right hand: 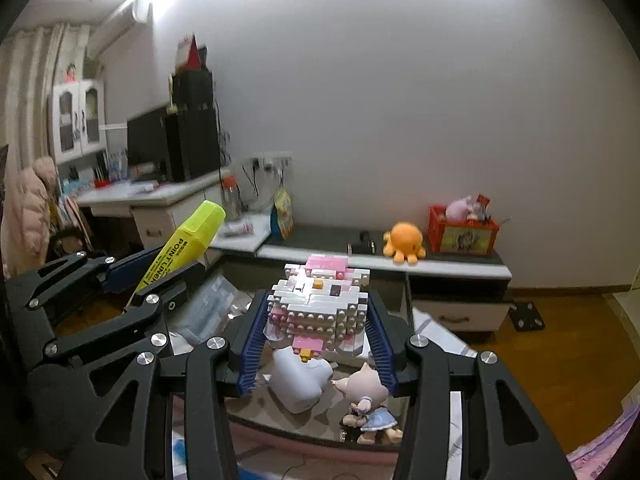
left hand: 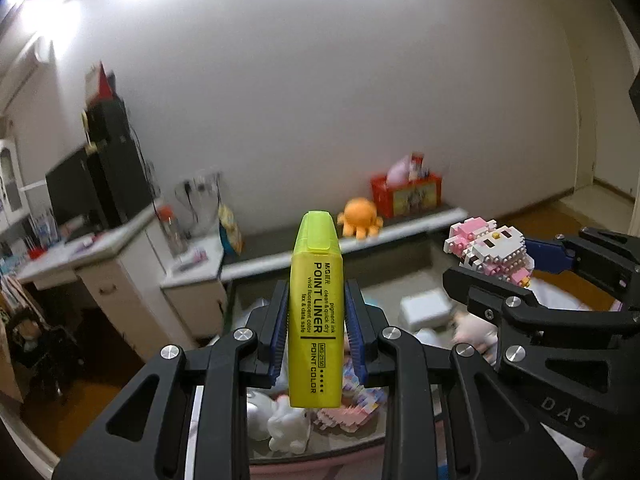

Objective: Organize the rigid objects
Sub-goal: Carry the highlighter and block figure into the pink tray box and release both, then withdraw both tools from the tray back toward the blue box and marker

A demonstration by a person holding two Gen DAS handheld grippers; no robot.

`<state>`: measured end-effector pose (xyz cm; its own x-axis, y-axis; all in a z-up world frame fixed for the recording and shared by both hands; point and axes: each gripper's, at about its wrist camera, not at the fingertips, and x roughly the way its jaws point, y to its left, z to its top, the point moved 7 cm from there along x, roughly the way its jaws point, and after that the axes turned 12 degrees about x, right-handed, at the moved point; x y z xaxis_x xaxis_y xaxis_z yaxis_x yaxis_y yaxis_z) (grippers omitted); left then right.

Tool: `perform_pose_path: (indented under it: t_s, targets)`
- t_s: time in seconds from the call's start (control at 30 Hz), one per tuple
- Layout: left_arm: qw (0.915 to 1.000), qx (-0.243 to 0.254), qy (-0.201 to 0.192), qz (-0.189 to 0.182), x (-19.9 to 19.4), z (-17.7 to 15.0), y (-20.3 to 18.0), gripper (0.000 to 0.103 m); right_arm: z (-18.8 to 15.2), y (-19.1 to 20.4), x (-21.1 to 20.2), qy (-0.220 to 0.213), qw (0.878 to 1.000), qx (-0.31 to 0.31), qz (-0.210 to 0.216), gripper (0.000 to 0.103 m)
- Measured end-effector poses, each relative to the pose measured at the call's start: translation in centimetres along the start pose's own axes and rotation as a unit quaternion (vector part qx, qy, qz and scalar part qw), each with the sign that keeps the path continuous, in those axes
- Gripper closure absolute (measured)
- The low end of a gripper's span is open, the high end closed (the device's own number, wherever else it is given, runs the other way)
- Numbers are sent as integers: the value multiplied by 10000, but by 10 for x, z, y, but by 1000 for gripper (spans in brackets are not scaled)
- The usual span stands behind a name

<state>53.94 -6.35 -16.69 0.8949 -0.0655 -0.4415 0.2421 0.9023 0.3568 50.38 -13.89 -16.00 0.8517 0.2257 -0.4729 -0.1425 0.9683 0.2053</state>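
A: Nearest us, the left gripper (left hand: 316,332) is clamped on the highlighter (left hand: 316,312), blue pads narrow against its flat sides, cap end pointing up and away.

B: And our right gripper (right hand: 318,328) is set wider, closed on the brick figure (right hand: 320,304), a pad on each flank.

A: So both things are lifted clear, over the glass table (right hand: 320,436) with the white toy (right hand: 298,380) and the doll (right hand: 366,404) below.

B: We judge we're in the carry step, each hand loaded.

A: Next we need a place for each. We can't tell which; the red box (right hand: 464,236) on the far shelf is only a guess.

B: Then we lower, and part the jaws only once each thing rests.
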Motion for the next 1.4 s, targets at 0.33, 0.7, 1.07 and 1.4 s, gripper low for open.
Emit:
perform_pose_path:
  t_s: [0.33, 0.7, 1.07, 1.4]
  targets:
    - [9968, 69, 765, -207, 51, -36, -9, 73, -36, -15, 47, 729, 9973, 62, -74, 54]
    - [9984, -281, 402, 272, -15, -25, 25, 21, -18, -11, -6, 331, 9990, 283, -33, 22]
    - [9951, -562, -414, 707, -143, -26, 43, 0, -13, 16, -116, -394, 9986, 215, 279, 0]
    - [9936, -717, -637, 590, -219, -58, 26, 0, -50, 30, -186, -635, 9974, 74, 345, 0]
